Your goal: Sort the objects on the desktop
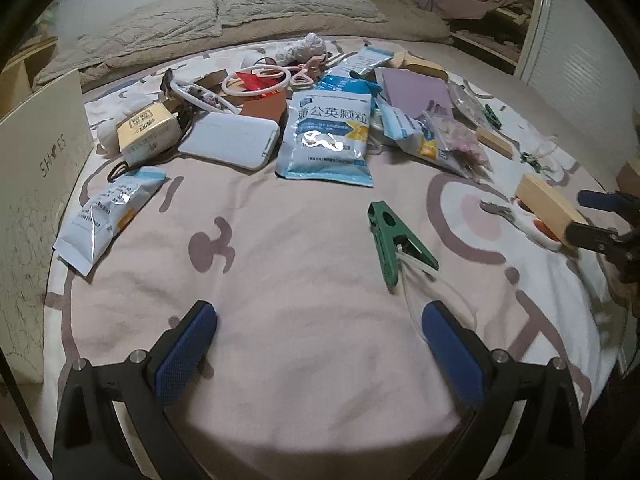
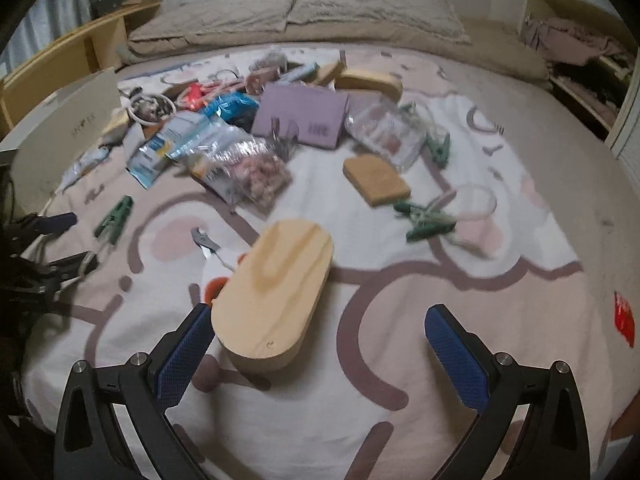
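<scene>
In the left wrist view my left gripper [image 1: 320,316] is open over bare pink bedspread, holding nothing. A green clothes peg [image 1: 394,240] with a white cord lies just ahead of its right finger. Beyond it are a large blue sachet [image 1: 328,136], a smaller sachet [image 1: 106,216], a white case [image 1: 232,140] and a yellow box [image 1: 146,130]. My right gripper [image 2: 319,314] is open too. An oval wooden block [image 2: 276,292] lies on the bed against its left finger [image 2: 184,352], partly between the jaws. A white-and-orange clipper [image 2: 208,244] pokes out from under the block.
A cream shoe box [image 1: 40,184] stands at the left edge. In the right wrist view lie a purple pouch [image 2: 304,114], a tan sponge [image 2: 376,180], green pegs [image 2: 428,224], a bag of pink bits [image 2: 260,176] and a red item [image 2: 624,320]. Pillows [image 2: 360,4] line the back.
</scene>
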Motion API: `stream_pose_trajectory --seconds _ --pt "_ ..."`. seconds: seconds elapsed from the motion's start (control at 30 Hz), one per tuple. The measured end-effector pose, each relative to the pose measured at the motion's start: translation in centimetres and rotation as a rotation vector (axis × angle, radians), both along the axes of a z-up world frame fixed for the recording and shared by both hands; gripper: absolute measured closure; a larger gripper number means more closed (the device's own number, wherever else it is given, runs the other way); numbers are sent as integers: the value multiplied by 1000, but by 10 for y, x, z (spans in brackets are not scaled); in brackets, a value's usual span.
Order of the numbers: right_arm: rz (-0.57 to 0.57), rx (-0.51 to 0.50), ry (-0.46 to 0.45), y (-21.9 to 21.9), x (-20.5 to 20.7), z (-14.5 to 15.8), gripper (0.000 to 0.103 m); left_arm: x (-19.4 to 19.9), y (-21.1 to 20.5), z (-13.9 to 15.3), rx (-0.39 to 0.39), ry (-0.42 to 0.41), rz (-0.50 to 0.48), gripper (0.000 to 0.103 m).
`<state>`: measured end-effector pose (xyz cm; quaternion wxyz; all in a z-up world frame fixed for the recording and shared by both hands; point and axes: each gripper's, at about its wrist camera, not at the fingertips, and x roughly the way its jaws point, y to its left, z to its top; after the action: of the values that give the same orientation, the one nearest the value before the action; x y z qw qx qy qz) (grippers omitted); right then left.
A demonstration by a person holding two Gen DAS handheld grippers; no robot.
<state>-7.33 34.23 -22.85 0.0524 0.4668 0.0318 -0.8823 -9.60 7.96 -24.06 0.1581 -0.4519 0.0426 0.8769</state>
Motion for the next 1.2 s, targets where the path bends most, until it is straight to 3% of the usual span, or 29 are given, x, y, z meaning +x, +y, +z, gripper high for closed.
stream_pose_trajectory --seconds 0.37,0.73,1.1,1.2 --pt "-158 47 -12 35 -4 3 0 -3 -18 5 -34 -68 -44 0" --pt "-326 91 -11 63 -20 -3 0 -12 -53 9 -35 -91 66 0" --pt "-374 113 -21 73 -25 -10 0 -5 -67 36 102 -40 51 0" --pt "-374 96 -20 74 -19 -8 0 -5 -54 41 94 -17 7 0"
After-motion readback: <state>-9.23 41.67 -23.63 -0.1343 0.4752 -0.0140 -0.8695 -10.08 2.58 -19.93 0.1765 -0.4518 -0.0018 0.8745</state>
